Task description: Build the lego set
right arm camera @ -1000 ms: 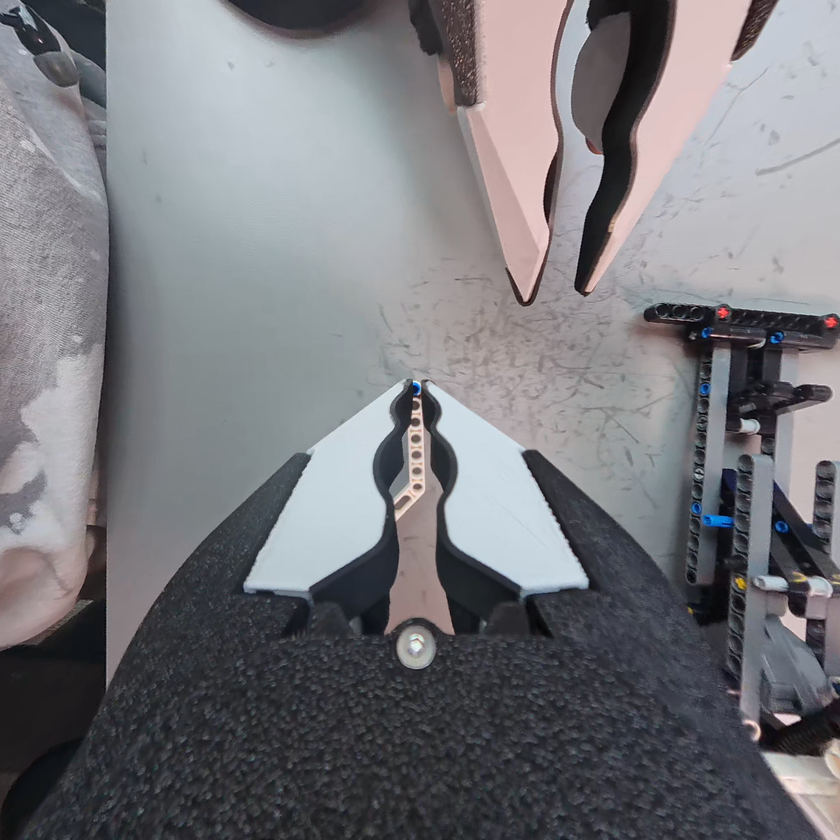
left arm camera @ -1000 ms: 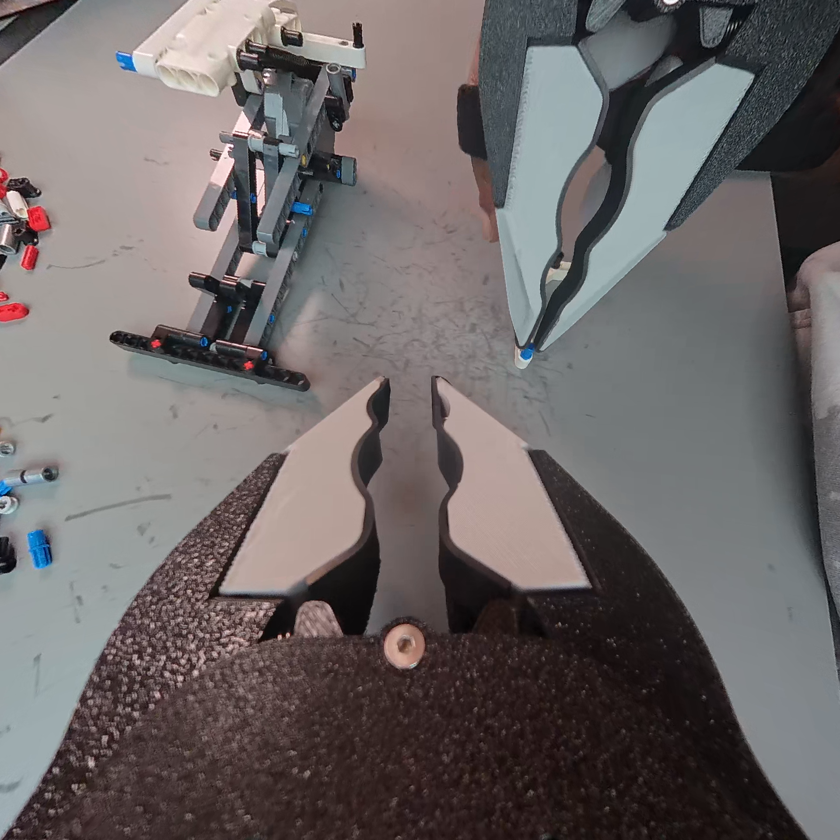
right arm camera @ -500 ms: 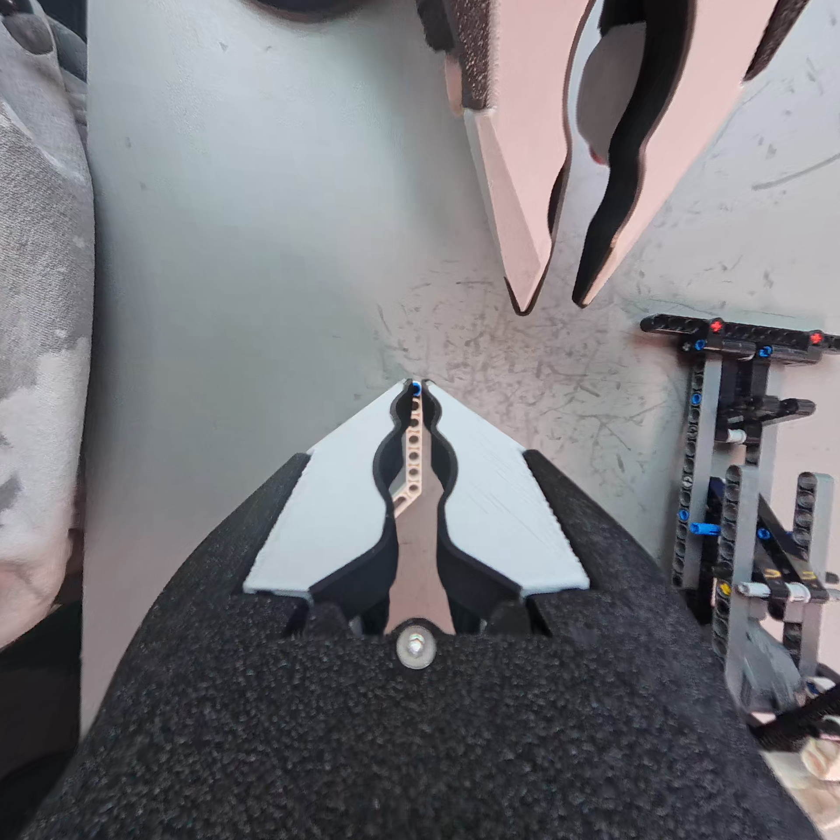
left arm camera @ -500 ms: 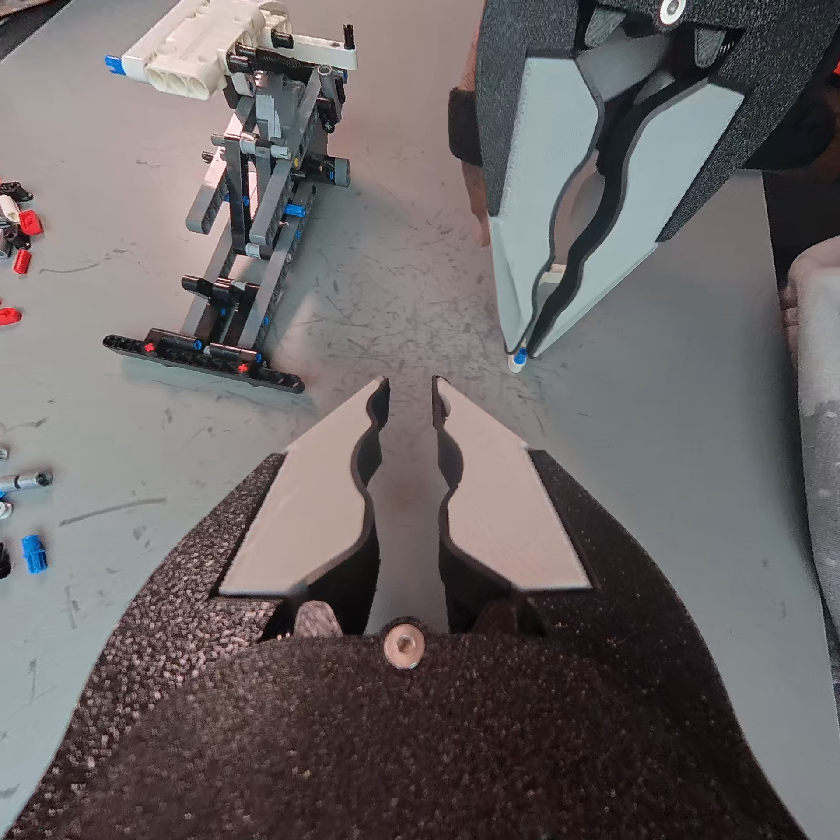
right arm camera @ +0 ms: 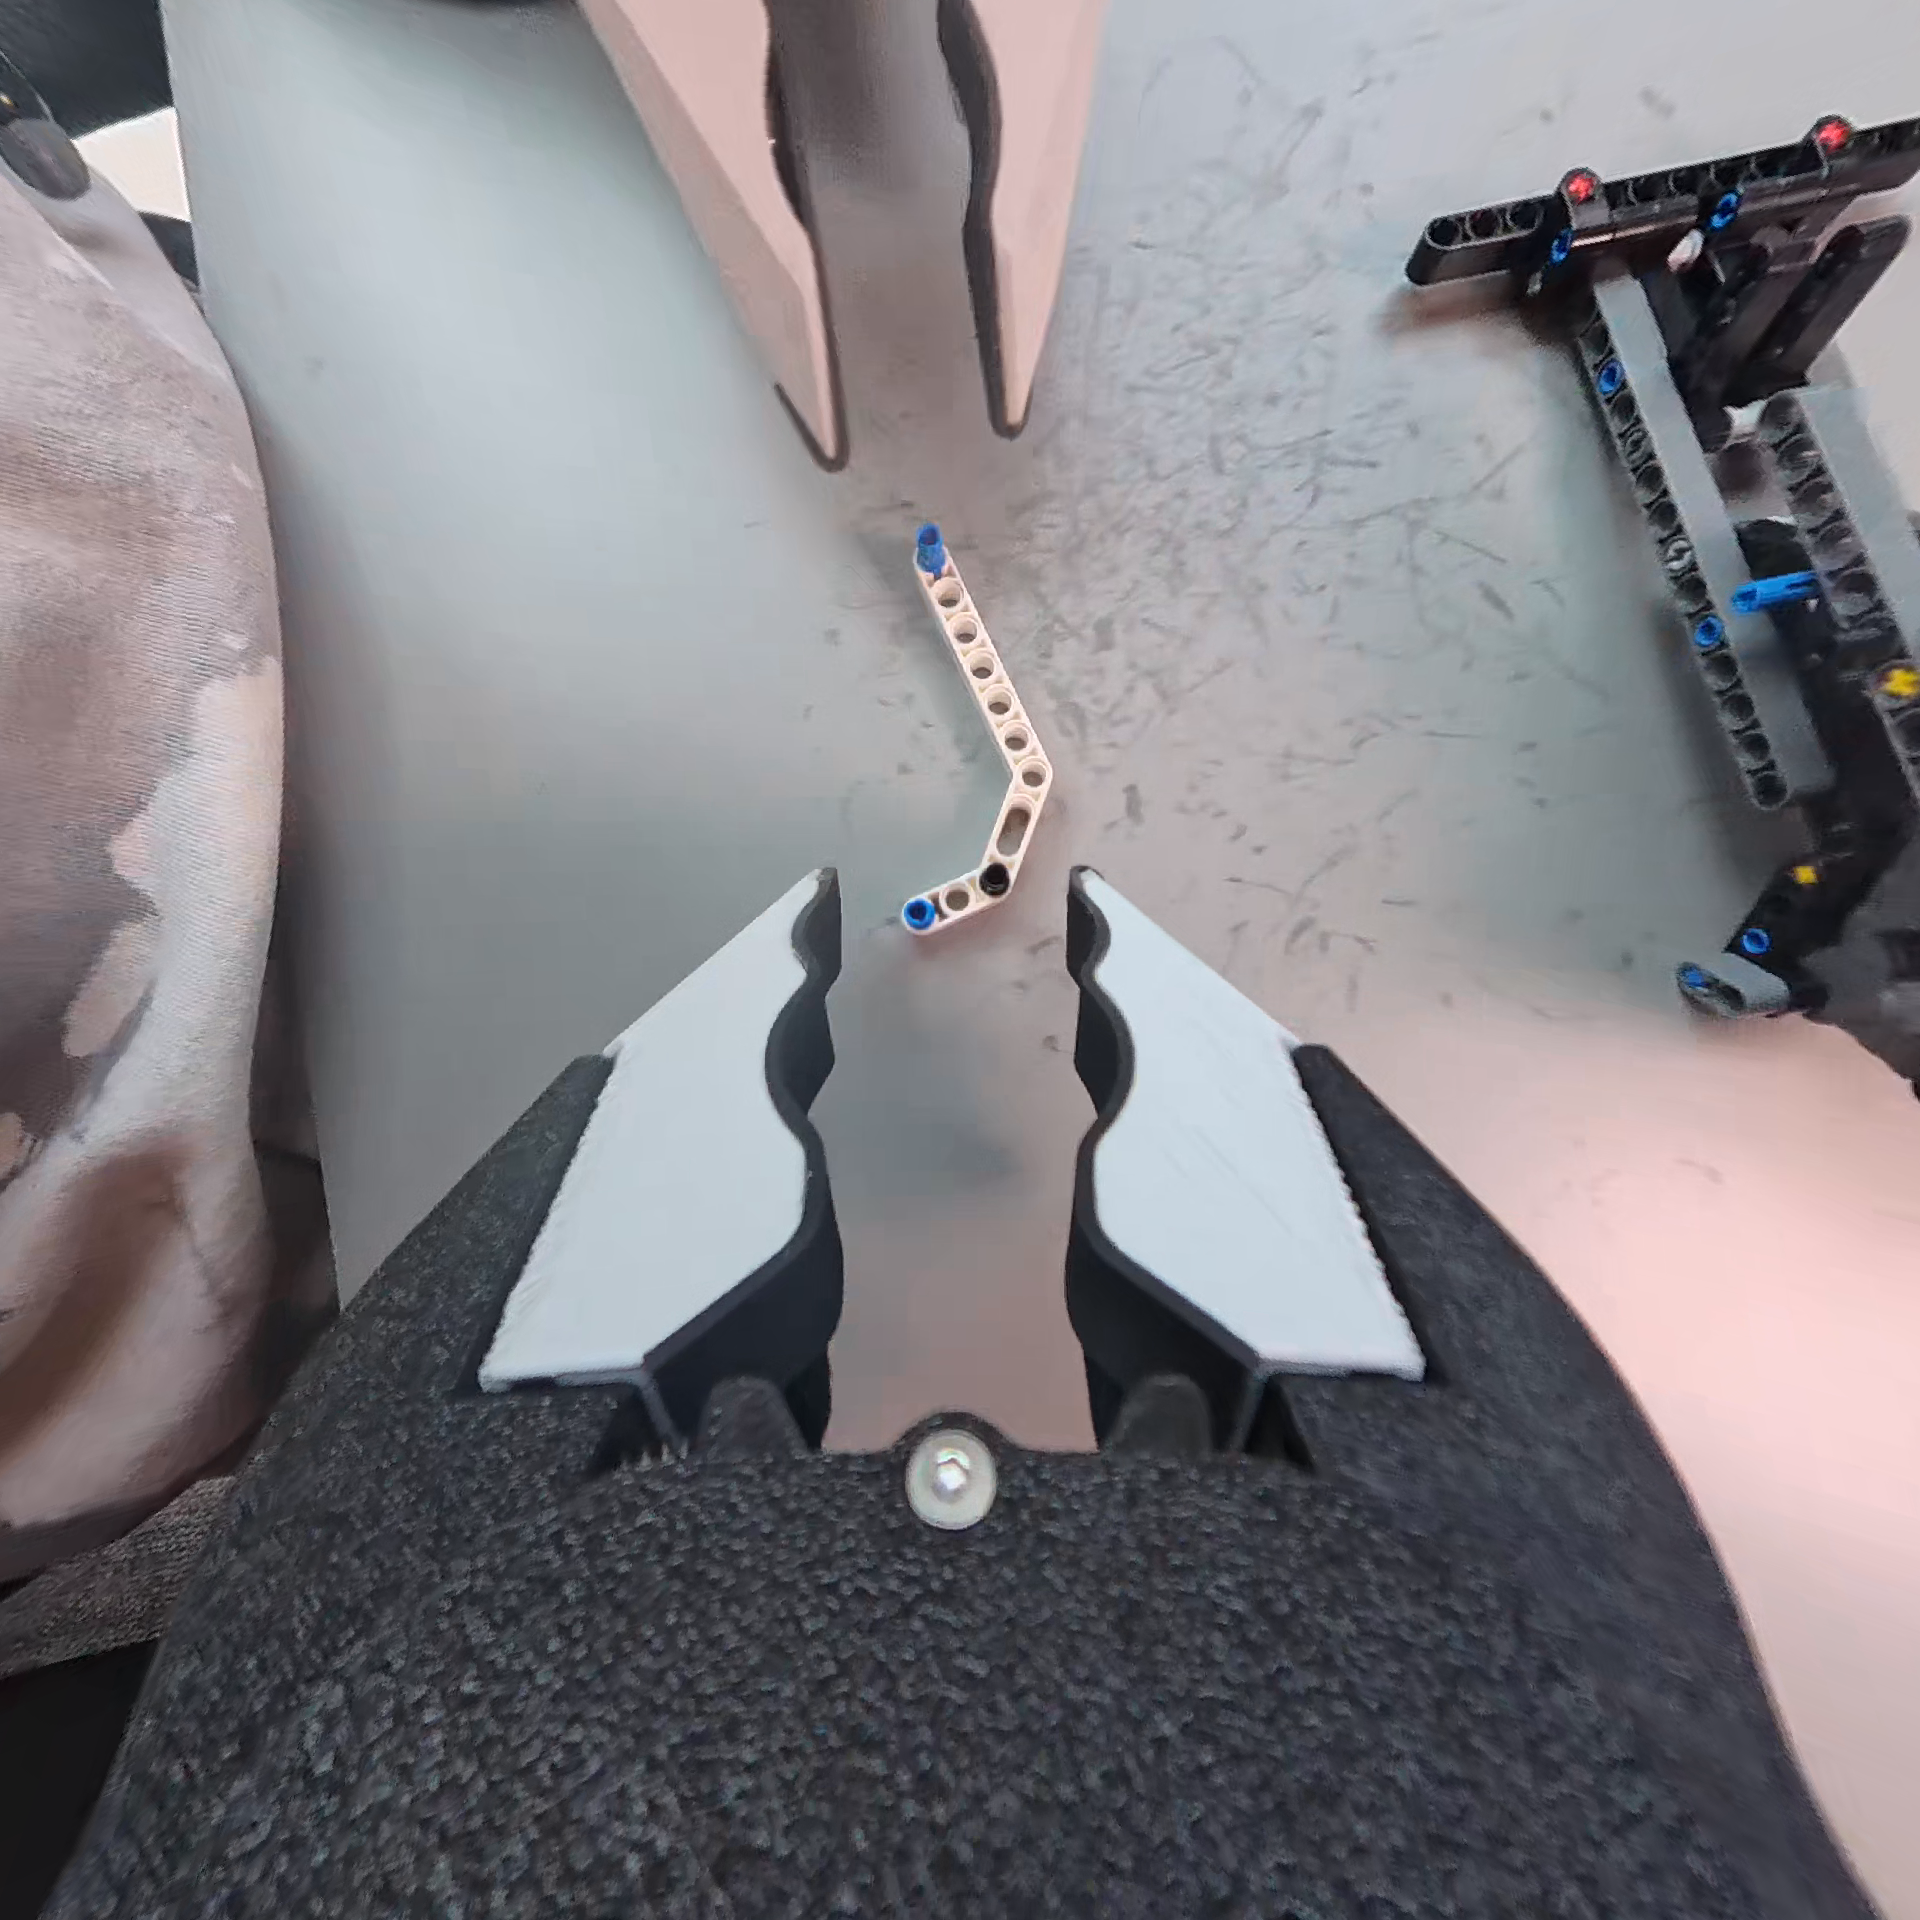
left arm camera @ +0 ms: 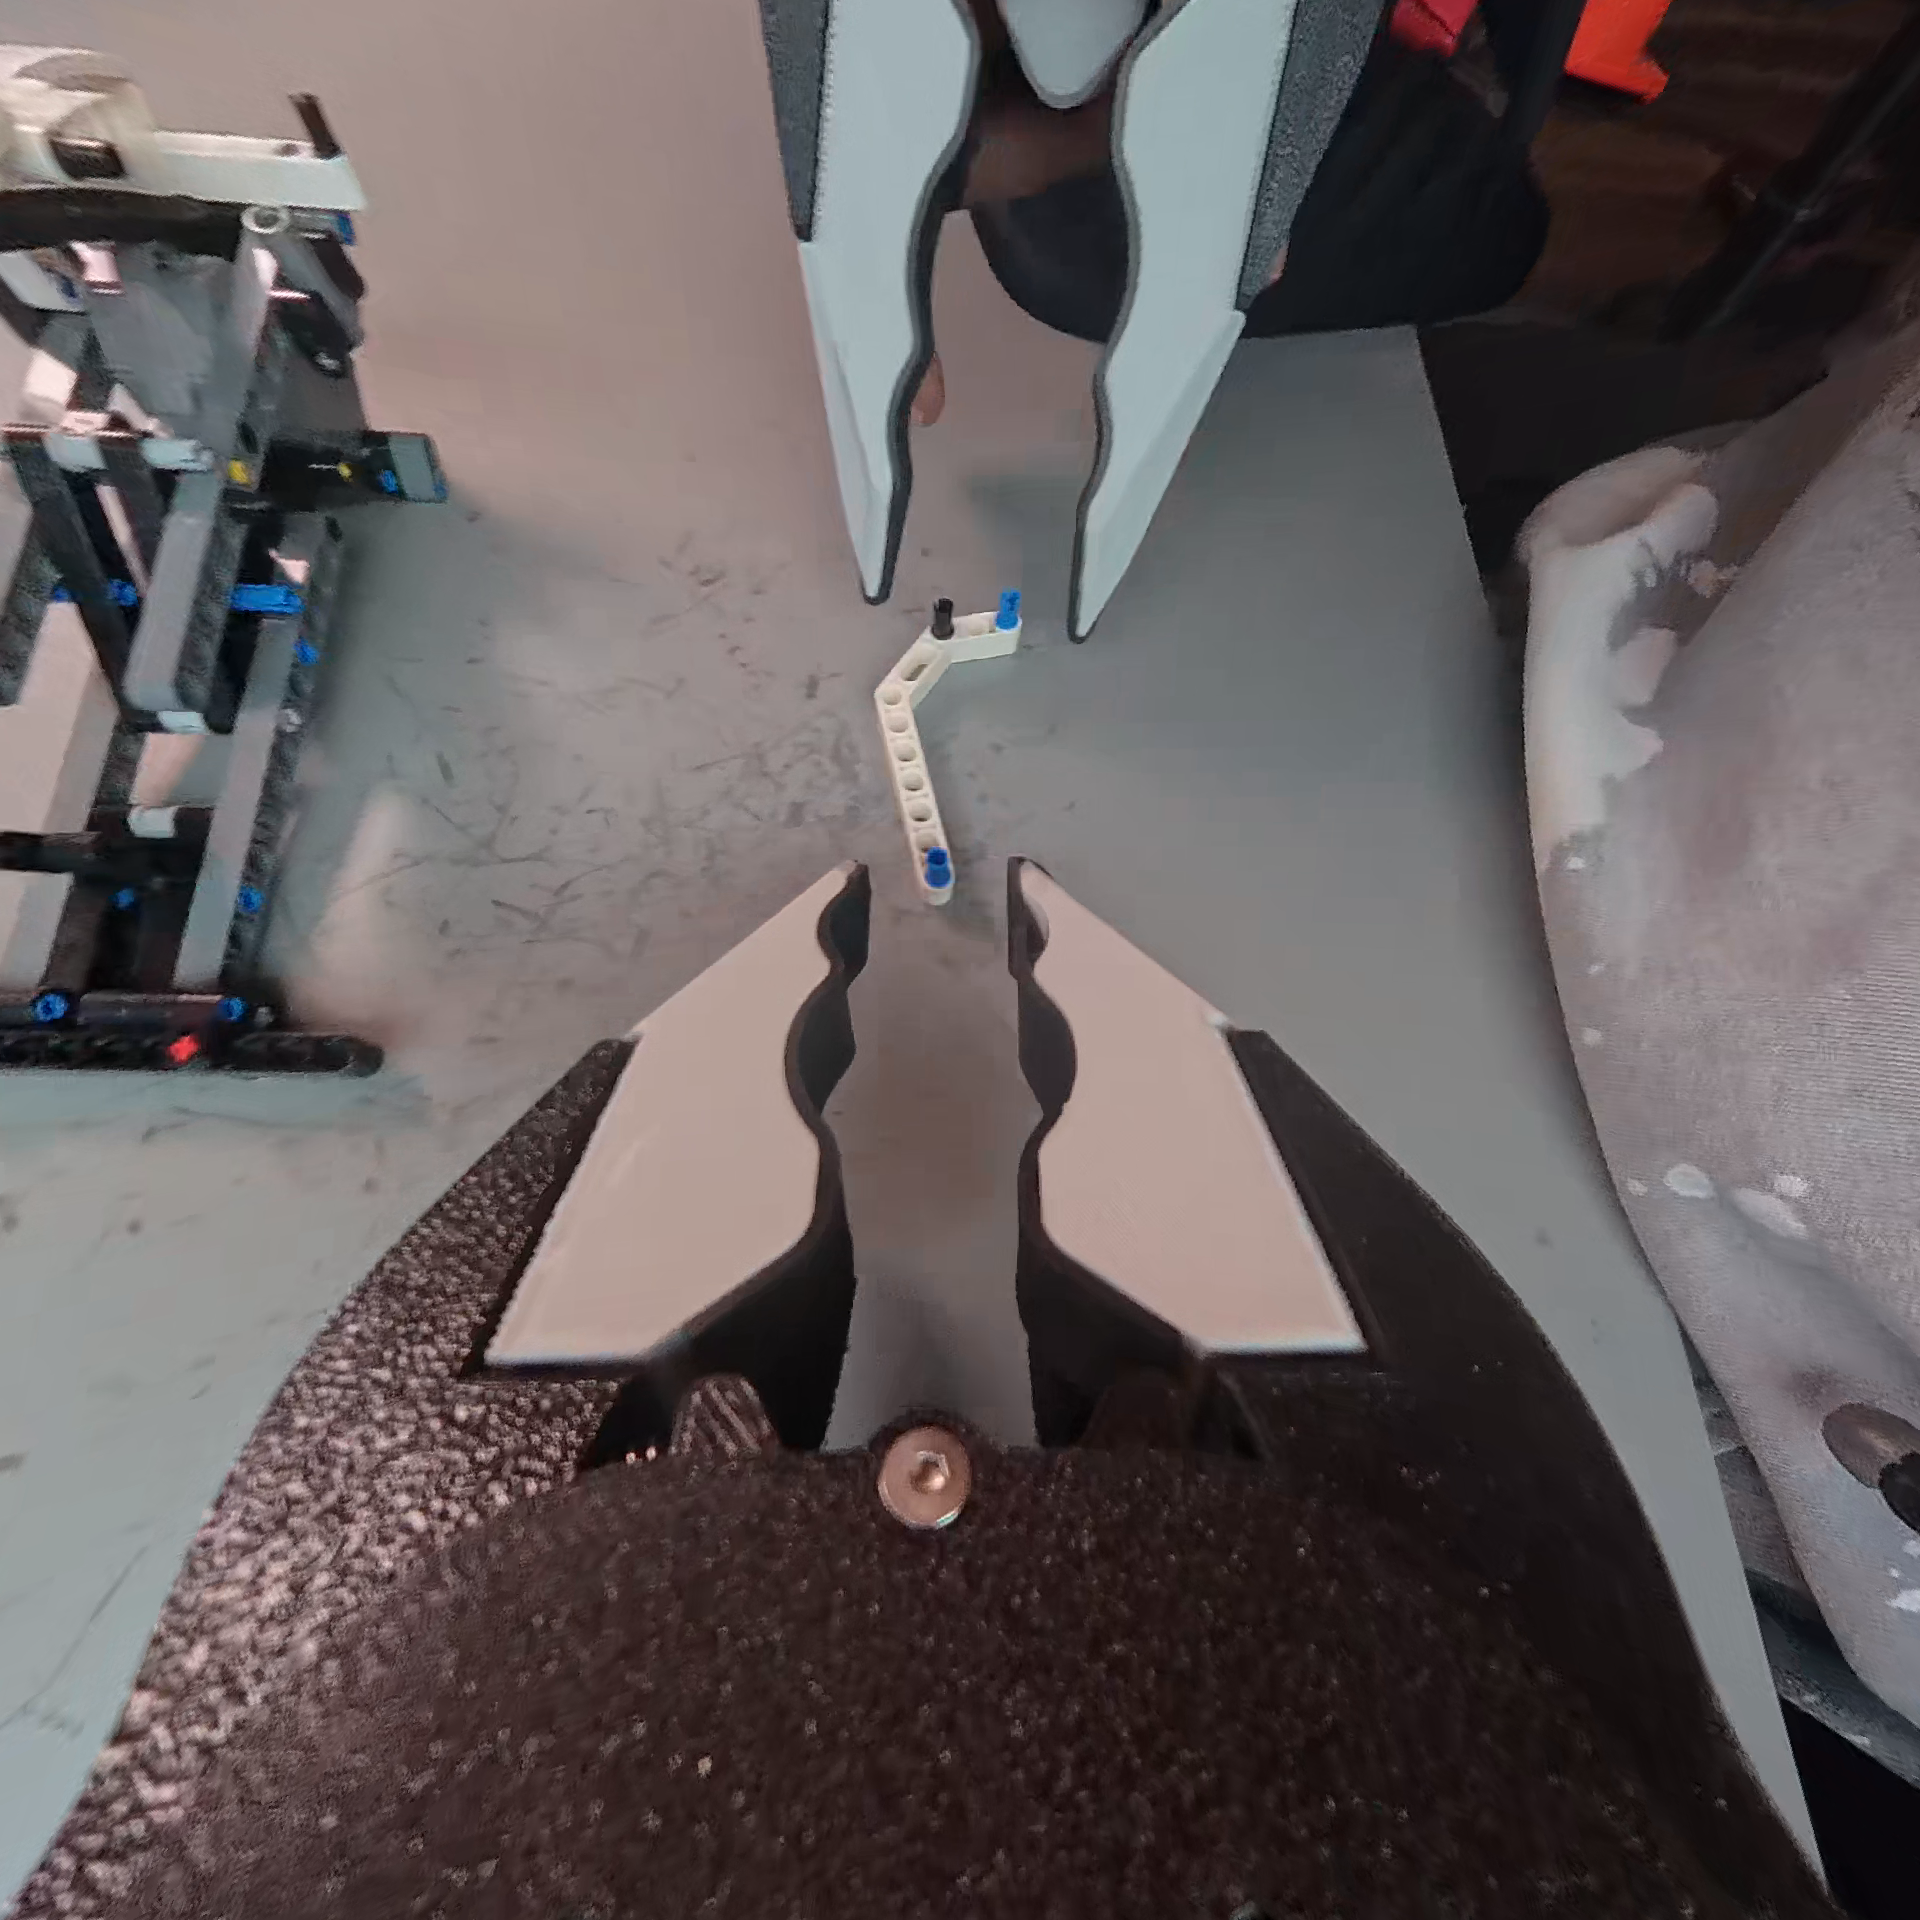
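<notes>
The white bent beam [left arm camera: 914,743] is lying flat on the grey worktop [left arm camera: 582,727], between the two claws and touching neither. In the left wrist view, the left claw [left arm camera: 932,878] is standing open and holding nothing; the beam's long arm is ending just ahead of its tips, slightly inside the gap line. The right claw [left arm camera: 977,618] is pointing down from the top of that view, also open and empty, with the beam's short arm lying just below the space between its tips.

In the right wrist view, the right claw [right arm camera: 954,883] is showing a wide gap, and the short arm of the beam [right arm camera: 987,727] is lying directly ahead of that gap. The left claw [right arm camera: 920,442] is hanging opposite, near the far end of the long arm.

The beam is a thin, perforated plastic strip with two bends and a row of round holes. A blue pin [right arm camera: 928,542] is standing upright in the far end hole, a second blue pin [right arm camera: 918,912] is sitting in the near end hole, and a black pin [right arm camera: 994,881] is occupying a hole beside it.

Each claw is consisting of smooth pale finger plates with wavy black inner edges, set in a rough, grainy black body. The worktop surface is matte and heavily scratched. The partly built model [right arm camera: 1725,540], made of black and grey perforated beams with blue and red pins, is resting well apart from the beam. Pale mottled fabric [left arm camera: 1745,935] is lying along the worktop edge.
</notes>
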Motion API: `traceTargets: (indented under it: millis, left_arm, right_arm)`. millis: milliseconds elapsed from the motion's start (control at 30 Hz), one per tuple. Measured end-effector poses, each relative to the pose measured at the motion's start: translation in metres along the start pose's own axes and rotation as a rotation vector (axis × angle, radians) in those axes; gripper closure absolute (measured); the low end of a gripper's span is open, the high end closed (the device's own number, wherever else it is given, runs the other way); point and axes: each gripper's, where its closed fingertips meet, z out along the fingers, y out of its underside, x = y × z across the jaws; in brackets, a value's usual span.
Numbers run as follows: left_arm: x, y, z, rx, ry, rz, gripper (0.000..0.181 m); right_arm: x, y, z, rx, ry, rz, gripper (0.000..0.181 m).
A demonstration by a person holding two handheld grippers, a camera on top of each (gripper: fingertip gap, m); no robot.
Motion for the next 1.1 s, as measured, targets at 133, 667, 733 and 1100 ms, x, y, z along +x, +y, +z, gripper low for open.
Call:
traceTargets:
  millis: [133, 667, 733, 1100]
  left_arm:
    - [0.009, 0.008, 0.019, -0.101, -0.027, 0.069, 0.154]
    - [-0.083, 0.001, -0.006, -0.039, -0.128, 0.007, 0.168]
    - [-0.088, -0.001, -0.009, -0.007, -0.099, 0.005, 0.169]
    - [-0.09, -0.004, -0.013, 0.042, -0.261, 0.177, 0.171]
  right_arm:
    - [0.002, 0.006, 0.009, 0.01, 0.025, -0.01, 0.151]
    - [0.096, -0.055, 0.011, 0.261, 0.251, -0.113, 0.166]
    - [0.098, -0.056, 0.013, 0.304, 0.264, -0.106, 0.165]
    - [0.089, -0.052, 0.012, 0.364, 0.278, -0.178, 0.162]
